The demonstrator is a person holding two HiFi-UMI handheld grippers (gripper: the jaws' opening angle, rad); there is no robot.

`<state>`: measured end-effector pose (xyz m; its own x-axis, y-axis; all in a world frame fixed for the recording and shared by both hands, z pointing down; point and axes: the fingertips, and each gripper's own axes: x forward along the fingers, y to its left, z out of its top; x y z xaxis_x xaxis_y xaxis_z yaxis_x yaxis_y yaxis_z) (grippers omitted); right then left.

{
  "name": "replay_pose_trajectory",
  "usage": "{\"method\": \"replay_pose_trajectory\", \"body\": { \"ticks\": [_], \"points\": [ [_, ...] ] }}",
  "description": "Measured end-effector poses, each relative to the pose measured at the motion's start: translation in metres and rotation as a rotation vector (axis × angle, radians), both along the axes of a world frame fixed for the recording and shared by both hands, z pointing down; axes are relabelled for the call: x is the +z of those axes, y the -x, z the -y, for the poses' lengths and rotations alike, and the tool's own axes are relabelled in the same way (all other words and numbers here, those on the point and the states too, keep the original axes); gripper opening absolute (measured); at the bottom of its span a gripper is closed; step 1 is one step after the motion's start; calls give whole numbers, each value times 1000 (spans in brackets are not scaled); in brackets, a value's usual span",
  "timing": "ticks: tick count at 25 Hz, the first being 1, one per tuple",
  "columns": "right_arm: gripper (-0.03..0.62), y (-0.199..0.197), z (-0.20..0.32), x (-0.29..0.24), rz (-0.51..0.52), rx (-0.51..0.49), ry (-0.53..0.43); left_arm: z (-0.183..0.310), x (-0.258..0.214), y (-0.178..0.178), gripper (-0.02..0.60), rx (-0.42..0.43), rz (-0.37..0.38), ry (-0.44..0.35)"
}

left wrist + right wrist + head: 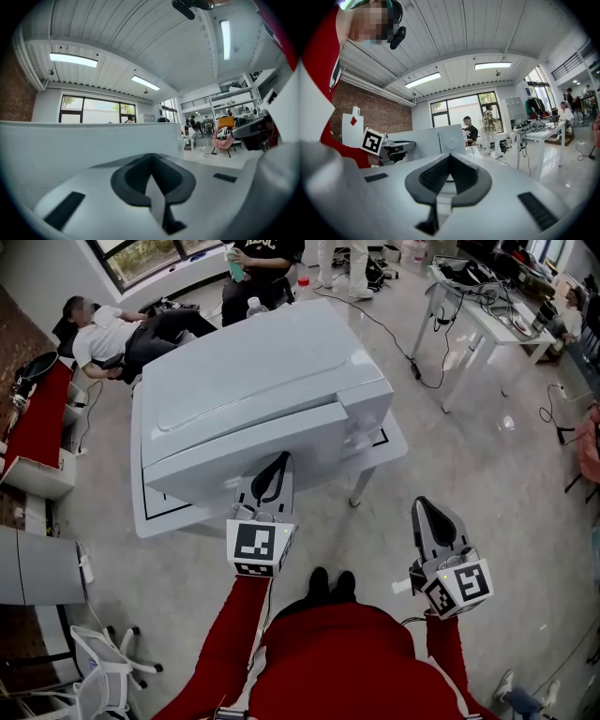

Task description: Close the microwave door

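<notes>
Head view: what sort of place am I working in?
Probably an open-plan lab or office: a white desk strewn with cables, a swivel chair, and the microwave set on a small table.

white microwave on table, left gripper at its front, right gripper apart

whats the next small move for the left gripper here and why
Probably press the left gripper forward into the microwave door. Its jaws are shut and its tips sit at the door's front face, and I cannot tell whether the door is latched. The right gripper, also shut, hangs clear of it.
</notes>
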<state>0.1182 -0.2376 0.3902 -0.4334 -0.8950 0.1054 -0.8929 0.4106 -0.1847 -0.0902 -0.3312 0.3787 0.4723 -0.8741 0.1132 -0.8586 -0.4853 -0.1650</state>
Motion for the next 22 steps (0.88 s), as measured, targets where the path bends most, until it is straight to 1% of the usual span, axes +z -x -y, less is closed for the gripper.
{"method": "replay_pose_trajectory", "body": {
  "ticks": [2,5,10,16,20,22],
  "points": [
    [11,0,1,-1,-1,-5,-2,-1,-1,-1,8,-8,18,0],
    [11,-1,4,-1,0,-6,-1,2,-1,-2,6,-21,17,16],
    [11,-3,4,-3,3,2,0,17,-1,2,6,-45,-50,62],
    [11,-6,4,-3,5,2,-4,16,-1,2,6,-51,-54,56],
    [11,-6,3,-2,8,0,-6,17,-1,2,6,-58,-27,41],
    [11,-4,2,-1,11,-12,-8,14,-2,1,6,-43,-51,36]
  ]
}}
